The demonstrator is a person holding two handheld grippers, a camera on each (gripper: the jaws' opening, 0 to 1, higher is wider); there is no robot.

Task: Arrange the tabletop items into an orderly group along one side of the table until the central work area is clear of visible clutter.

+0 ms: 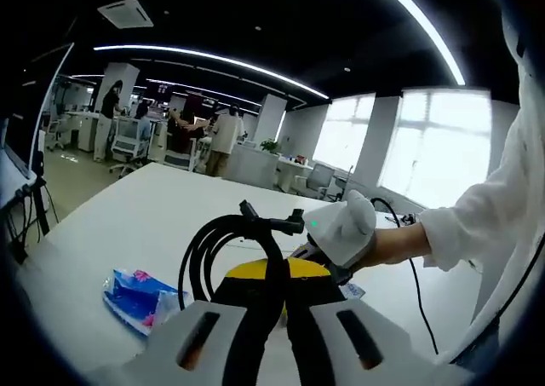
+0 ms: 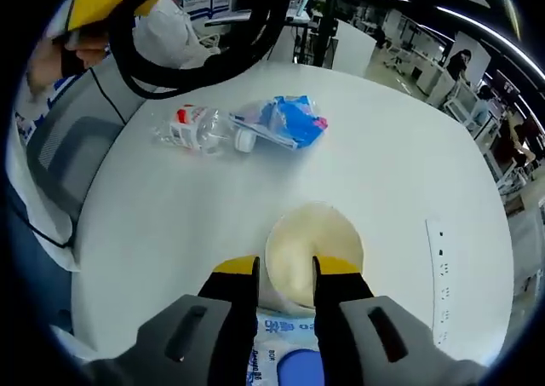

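My left gripper (image 1: 271, 288) is shut on a coiled black cable (image 1: 223, 237), whose loop rises above the jaws. In the right gripper view that loop (image 2: 200, 58) hangs over the table's far left. My right gripper (image 2: 286, 275) is open and low over the white table (image 2: 170, 233); the near edge of a cream round dish (image 2: 313, 241) lies between its yellow tips. A clear plastic bottle (image 2: 194, 129) lies beside a blue tissue pack (image 2: 281, 120) further out. The tissue pack (image 1: 136, 296) lies left of the left jaws. A hand in a white sleeve (image 1: 477, 224) holds the right gripper's white body (image 1: 341, 228).
A blue and white packet (image 2: 281, 356) lies under the right jaws. A white strip (image 2: 438, 262) lies near the table's right edge. A thin black cord (image 1: 417, 292) runs across the table (image 1: 145, 216). People and desks stand in the office behind.
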